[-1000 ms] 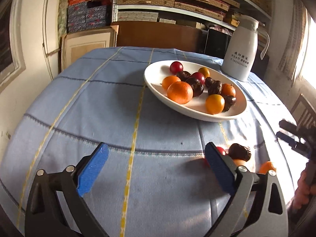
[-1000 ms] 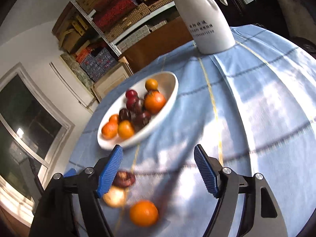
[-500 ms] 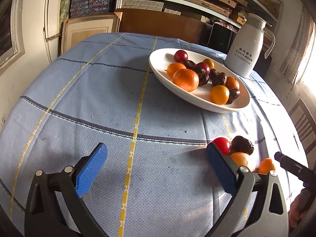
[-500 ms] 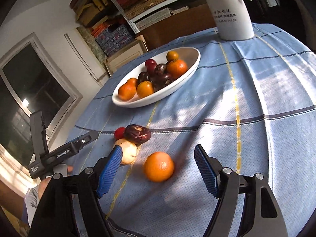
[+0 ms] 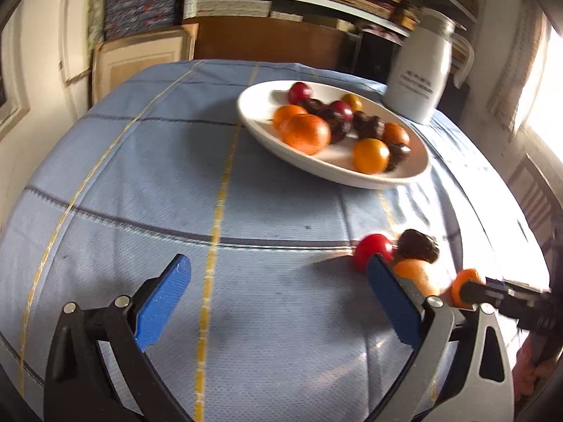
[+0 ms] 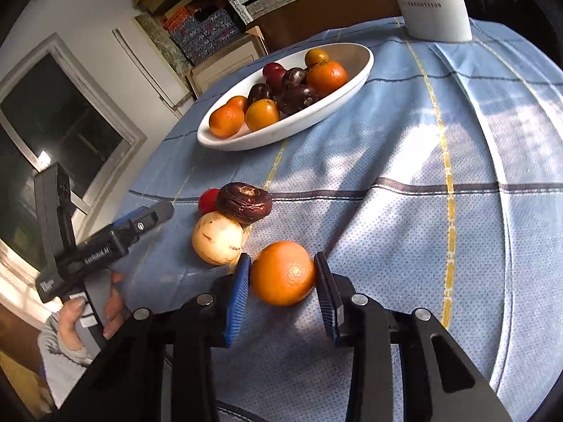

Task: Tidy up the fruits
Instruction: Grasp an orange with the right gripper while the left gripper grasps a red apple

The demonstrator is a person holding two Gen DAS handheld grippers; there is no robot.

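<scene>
My right gripper [image 6: 282, 259] has its blue pads against both sides of an orange [image 6: 283, 277] on the blue tablecloth, the jaws closing on it. To the orange's left lie a pale round fruit [image 6: 217, 242], a dark wrinkled fruit [image 6: 244, 202] and a small red fruit [image 6: 208, 200]. A white oval bowl [image 6: 366, 66] further back holds several oranges, dark fruits and red ones. My left gripper [image 5: 278, 267] hovers open over bare cloth, with the red fruit [image 5: 373, 249] just beyond its right finger.
A white jug [image 5: 418, 81] stands behind the bowl [image 5: 253, 119] near the table's far edge. Shelves with boxes and a wooden cabinet line the wall behind. A hand holds the left gripper's handle [image 6: 88, 253] at the table's left side.
My right gripper has slid forward around the orange and closed its pads on it. The left gripper stays open and has barely shifted.
</scene>
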